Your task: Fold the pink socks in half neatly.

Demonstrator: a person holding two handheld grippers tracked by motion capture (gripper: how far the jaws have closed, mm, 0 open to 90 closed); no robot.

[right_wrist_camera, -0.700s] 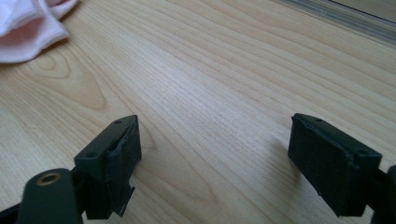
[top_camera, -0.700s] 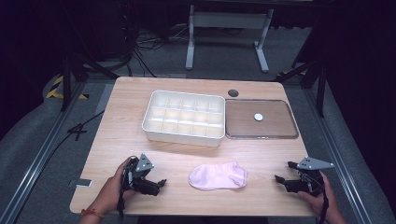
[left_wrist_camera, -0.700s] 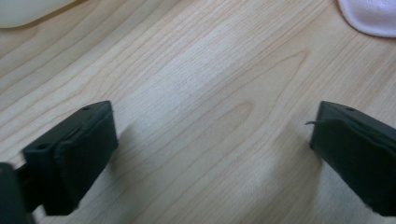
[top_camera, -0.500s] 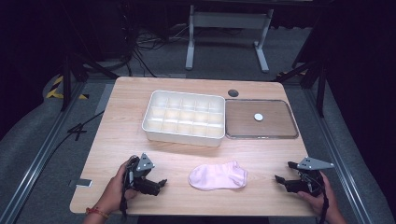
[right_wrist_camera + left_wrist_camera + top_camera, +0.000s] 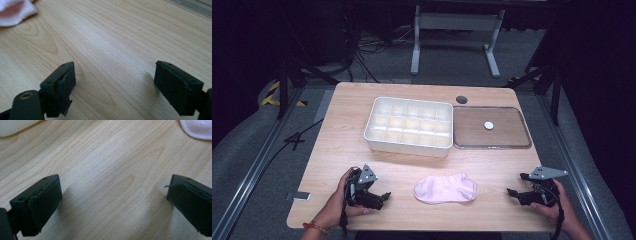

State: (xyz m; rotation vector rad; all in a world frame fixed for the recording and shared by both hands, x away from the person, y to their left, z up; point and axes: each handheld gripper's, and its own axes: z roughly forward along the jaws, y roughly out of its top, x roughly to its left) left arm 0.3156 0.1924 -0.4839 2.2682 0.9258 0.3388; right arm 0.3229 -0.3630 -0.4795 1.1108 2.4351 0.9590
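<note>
Here the pink sock [image 5: 445,188] lies flat on the tabletop [image 5: 342,135] near its front edge, between the two hands and touched by neither. The left hand-held gripper [image 5: 384,196] rests low at the sock's left with its jaws spread wide over bare wood, and the right hand-held gripper [image 5: 513,185] sits well apart on the other side, its jaws likewise apart with nothing between them. Behind the sock stands a white divided organizer box [image 5: 409,125], and just beside it on the right lies a clear tray-like lid [image 5: 491,128] with a small white disc [image 5: 488,125] on it; whether that disc is a knob or a loose piece is hard to tell. This looks like the very start: neither tool has reached the sock yet. The next move probably calls for one gripper to slide in level with the wood and pinch an edge of the thin fabric, perhaps with the other pinning or folding it.
</note>
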